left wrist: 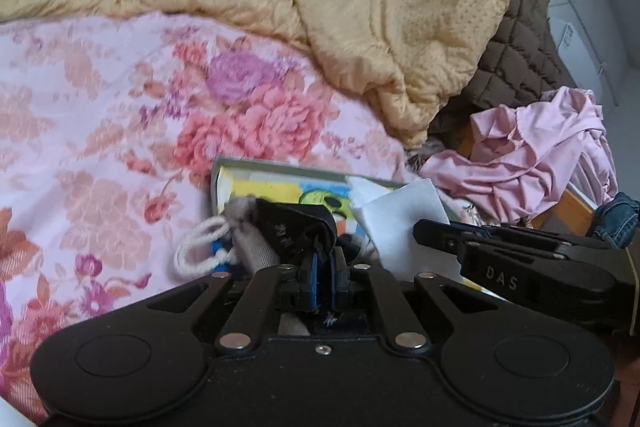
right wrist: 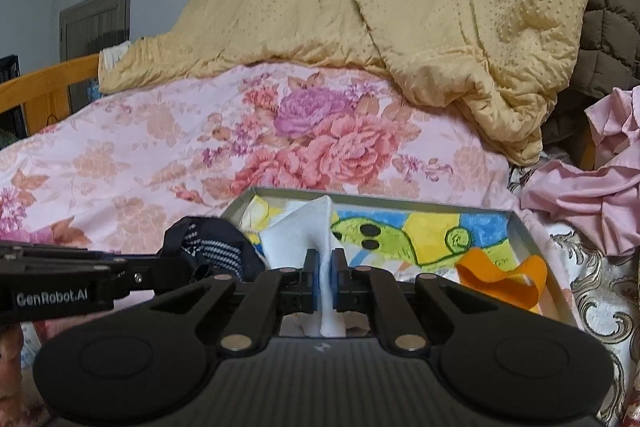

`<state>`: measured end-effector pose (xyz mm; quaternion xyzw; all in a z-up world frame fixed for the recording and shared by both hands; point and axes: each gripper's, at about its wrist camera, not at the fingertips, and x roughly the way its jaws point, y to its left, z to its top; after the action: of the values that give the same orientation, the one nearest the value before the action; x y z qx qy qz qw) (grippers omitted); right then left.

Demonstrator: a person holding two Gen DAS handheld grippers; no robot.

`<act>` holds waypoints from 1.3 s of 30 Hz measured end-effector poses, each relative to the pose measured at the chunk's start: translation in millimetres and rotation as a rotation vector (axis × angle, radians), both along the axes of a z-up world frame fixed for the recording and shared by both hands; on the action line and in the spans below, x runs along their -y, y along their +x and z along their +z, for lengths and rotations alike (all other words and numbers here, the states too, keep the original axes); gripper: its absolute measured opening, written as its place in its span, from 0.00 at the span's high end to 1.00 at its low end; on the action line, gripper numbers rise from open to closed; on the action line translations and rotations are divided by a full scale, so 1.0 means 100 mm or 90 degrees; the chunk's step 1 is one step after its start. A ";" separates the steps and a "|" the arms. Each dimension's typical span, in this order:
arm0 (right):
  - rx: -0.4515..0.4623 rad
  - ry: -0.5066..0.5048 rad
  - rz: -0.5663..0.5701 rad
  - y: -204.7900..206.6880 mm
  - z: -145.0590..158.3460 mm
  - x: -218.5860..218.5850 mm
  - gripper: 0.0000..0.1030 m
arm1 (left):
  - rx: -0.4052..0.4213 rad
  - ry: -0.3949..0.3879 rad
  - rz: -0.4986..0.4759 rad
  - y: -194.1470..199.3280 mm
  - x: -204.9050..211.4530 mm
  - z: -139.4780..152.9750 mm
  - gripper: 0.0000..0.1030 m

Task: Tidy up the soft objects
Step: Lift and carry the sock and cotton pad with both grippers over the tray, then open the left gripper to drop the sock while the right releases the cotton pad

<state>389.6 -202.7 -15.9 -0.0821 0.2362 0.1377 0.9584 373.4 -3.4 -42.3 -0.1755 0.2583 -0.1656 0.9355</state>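
**Both tongs loaded over the tray**

One bed covered by a pink floral bedspread (right wrist: 168, 147) fills both views, with one rumpled yellow quilted blanket (right wrist: 400, 27) heaped at its far side, one brown quilted coat (left wrist: 520, 43) behind that, and one crumpled pink garment (left wrist: 540, 155) to the right. On the bedspread lies one shallow grey tray with a bright cartoon-printed floor (right wrist: 520, 227); its long axis runs left to right across the right wrist view. One orange fabric strip (right wrist: 504, 275) lies loose in the tray's right near corner.

The right tongs (right wrist: 328, 283) are clamped on one folded white cloth (right wrist: 304, 227), which stands up from the pads directly over the tray's left half, so this hand looks nearer to a release. The left tongs (left wrist: 324, 267) are shut on a dark knitted sock (left wrist: 296, 227), bundled with a grey fabric piece and a white cord loop (left wrist: 200, 247); whether these are one item I cannot tell. That bundle hangs at the tray's left edge, just left of the white cloth.
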 end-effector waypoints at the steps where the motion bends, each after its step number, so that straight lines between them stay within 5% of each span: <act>1: -0.004 -0.002 0.000 0.00 -0.02 0.00 0.92 | -0.006 -0.004 0.001 0.01 -0.01 -0.01 0.94; 19: -0.015 -0.008 -0.015 0.01 -0.05 0.04 0.84 | -0.058 0.004 0.012 0.07 -0.01 -0.10 0.84; 39: -0.011 -0.013 -0.027 0.01 -0.07 0.07 0.68 | -0.060 0.006 0.016 0.08 -0.01 -0.10 0.71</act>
<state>390.9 -209.7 -22.7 -0.0856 0.2478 0.1158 0.9580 381.1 -2.2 -51.9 -0.1819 0.3005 -0.1443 0.9251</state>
